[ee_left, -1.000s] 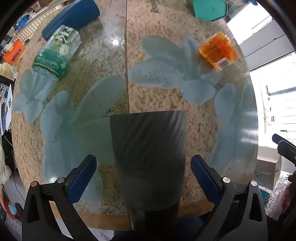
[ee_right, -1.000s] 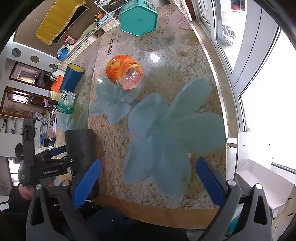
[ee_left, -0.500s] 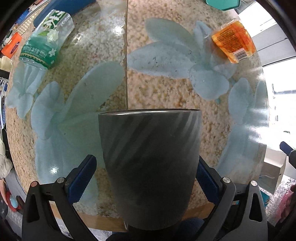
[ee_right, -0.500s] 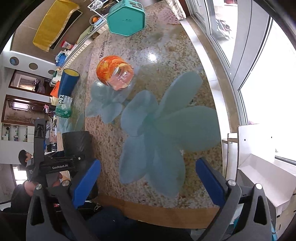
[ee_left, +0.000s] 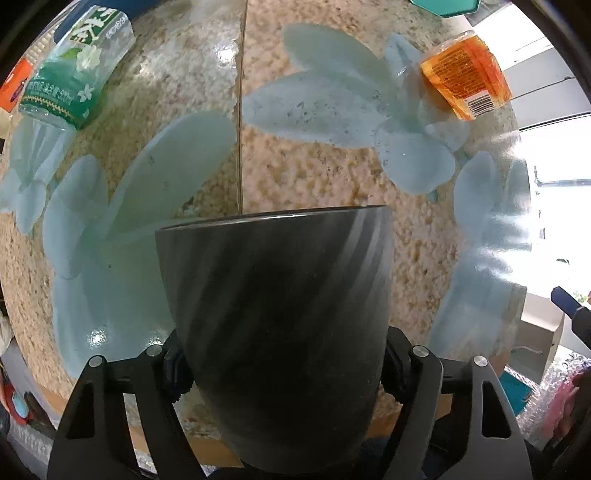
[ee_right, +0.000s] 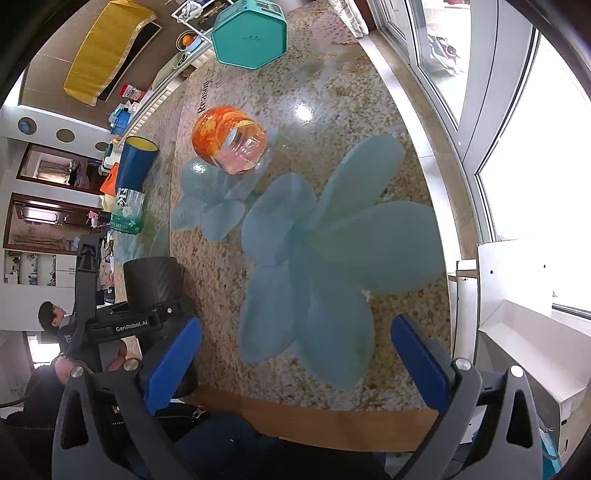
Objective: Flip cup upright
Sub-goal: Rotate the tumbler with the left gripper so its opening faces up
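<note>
Two grippers: left gripper (ee_left: 282, 363) is clamped on the cup, right gripper (ee_right: 295, 354) is spread wide with nothing between its blue pads (ee_right: 171, 360)
Cup location: dark cup (ee_left: 275, 328) sits squeezed between the left gripper's fingers at the near edge of the table (ee_left: 314, 192), wider end pointing away from the camera; can't tell if that end is the mouth or the base
Cup in the right view: same cup (ee_right: 153, 277) shows at the far left, held over the table edge
Cup contents: inside isn't visible from either camera, so no idea
Other containers: orange jar (ee_right: 229, 142) lies on its side, see-through end toward the right camera; green-label bottle (ee_left: 70, 77) also lies on its side; blue cup with yellow inside (ee_right: 136, 162) lies on its side beyond it; teal hexagonal box (ee_right: 251, 35) is at the far end
Change since a second ago: cup fills way more of the left view now, and the left fingers went from wide apart to pressed on its sides; right gripper looks the same
Materials: cup is matte dark grey with diagonal swirl ribs and a thin shiny rim; tabletop is glossy speckled granite-look with big pale blue flower shapes and a seam down the middle; jar is clear plastic with an orange label and barcode
</note>
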